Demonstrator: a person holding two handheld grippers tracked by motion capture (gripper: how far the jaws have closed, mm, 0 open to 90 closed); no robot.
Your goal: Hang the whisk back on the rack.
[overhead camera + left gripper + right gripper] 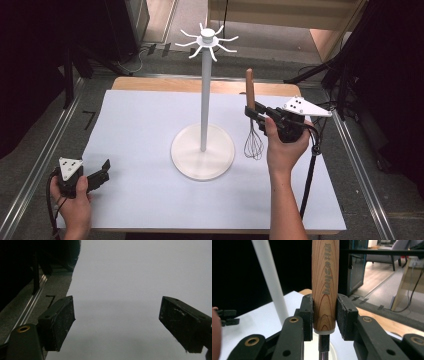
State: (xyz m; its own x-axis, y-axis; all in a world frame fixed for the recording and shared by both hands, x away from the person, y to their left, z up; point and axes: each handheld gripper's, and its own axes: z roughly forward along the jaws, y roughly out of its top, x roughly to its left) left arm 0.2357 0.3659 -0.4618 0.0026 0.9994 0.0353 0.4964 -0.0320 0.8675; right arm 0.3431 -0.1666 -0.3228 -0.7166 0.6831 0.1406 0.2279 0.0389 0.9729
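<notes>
With right gripper (254, 114) fingers clamped low on whisk (251, 117) handle, keep upright, lift w/ wires clear of stand (203, 105); left gripper (100, 172) fingers apart, idle on bench (140, 120).

The left gripper (117, 326) has its two black jaws spread wide apart with nothing between them, over a pale sheet (140, 277), a dark floor (35, 302) beyond the left jaw.
</notes>
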